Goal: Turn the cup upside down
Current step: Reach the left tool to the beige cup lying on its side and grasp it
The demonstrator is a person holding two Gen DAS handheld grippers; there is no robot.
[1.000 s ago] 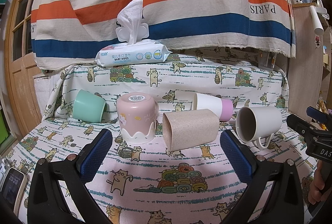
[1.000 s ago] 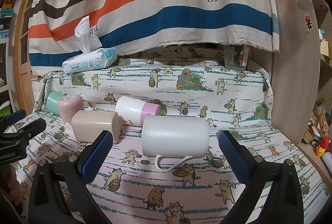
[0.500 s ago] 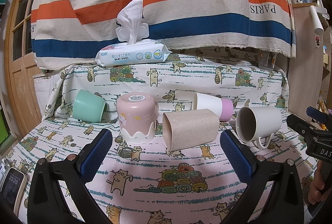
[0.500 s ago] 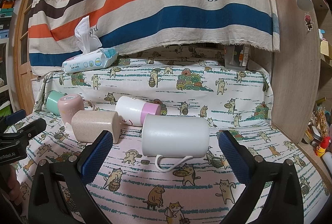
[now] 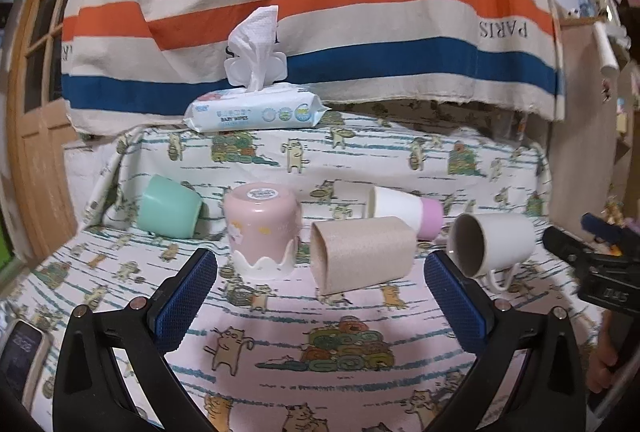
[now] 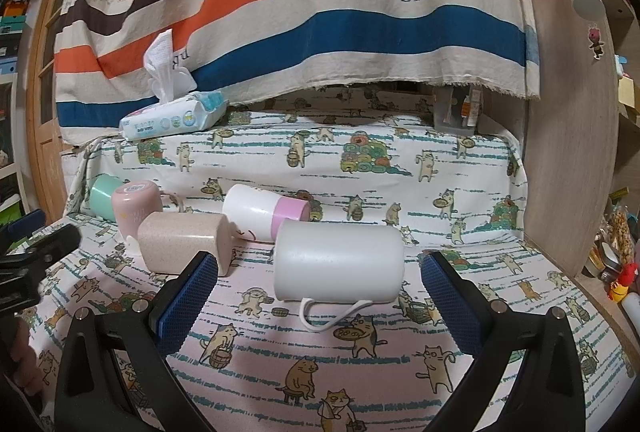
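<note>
Desk [image 6: 400,384] under cat-print cloth carried a plain white mug [image 6: 338,262], lying sideways, handle down, just ahead between the right tool [image 6: 318,290] blue pads, spread wide, untouched. Left tool [image 5: 320,294] also released, empty.

The right gripper [image 6: 320,288] stands wide open, low over the cat-print cloth [image 6: 400,352]. The white mug [image 6: 338,262] lies on its side between its fingers, handle nearest.
</note>
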